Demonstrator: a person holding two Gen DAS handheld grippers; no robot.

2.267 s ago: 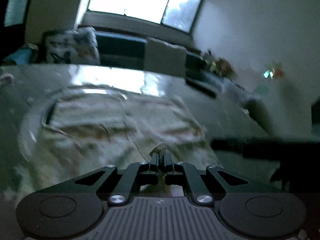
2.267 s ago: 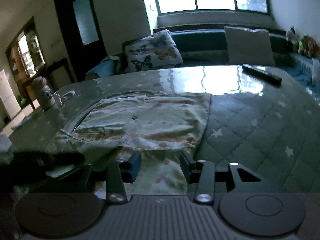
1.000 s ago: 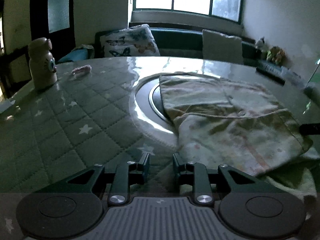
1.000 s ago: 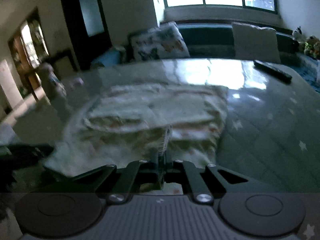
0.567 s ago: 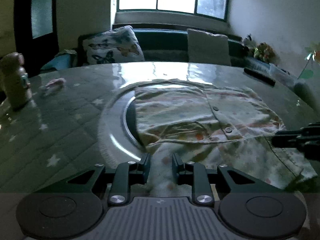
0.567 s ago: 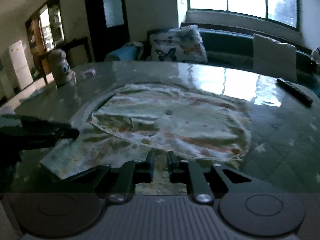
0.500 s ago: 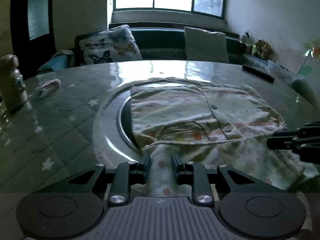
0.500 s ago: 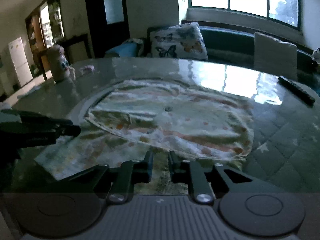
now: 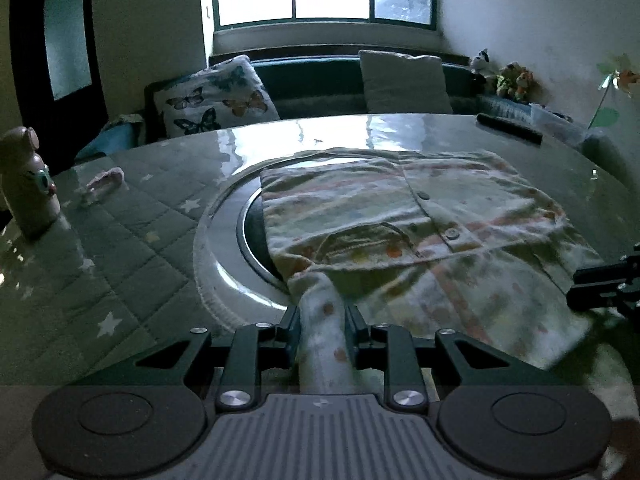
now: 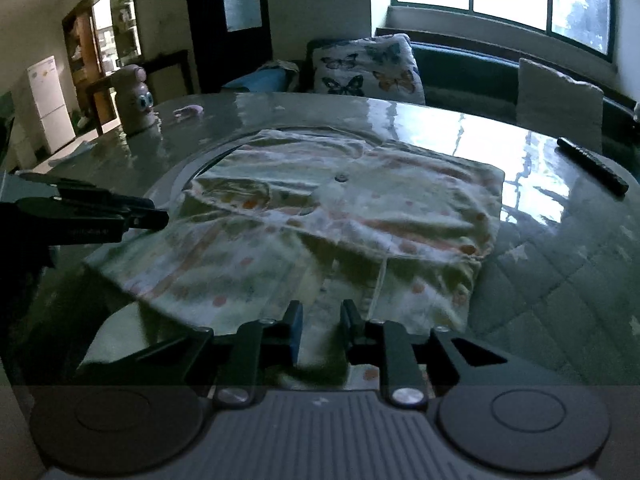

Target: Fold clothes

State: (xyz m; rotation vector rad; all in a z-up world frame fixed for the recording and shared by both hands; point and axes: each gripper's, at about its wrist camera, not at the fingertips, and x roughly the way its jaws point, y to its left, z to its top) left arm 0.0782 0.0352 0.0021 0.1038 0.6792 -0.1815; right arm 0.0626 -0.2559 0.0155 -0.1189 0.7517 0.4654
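Folding is partway, I judge: the shirt lies on the table over its round inset, one layer already doubled over, near edge still loose. The left gripper straddles a bunched strip, jaws narrow but not clamped; the right gripper stands likewise around the hem. The cloth is pale, dotted, buttoned, and wrinkled.

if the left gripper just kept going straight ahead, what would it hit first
Probably the floral shirt itself: a sleeve-like strip already lies between the open fingers of the left gripper, and the folded body sits just ahead over the table's round inset.
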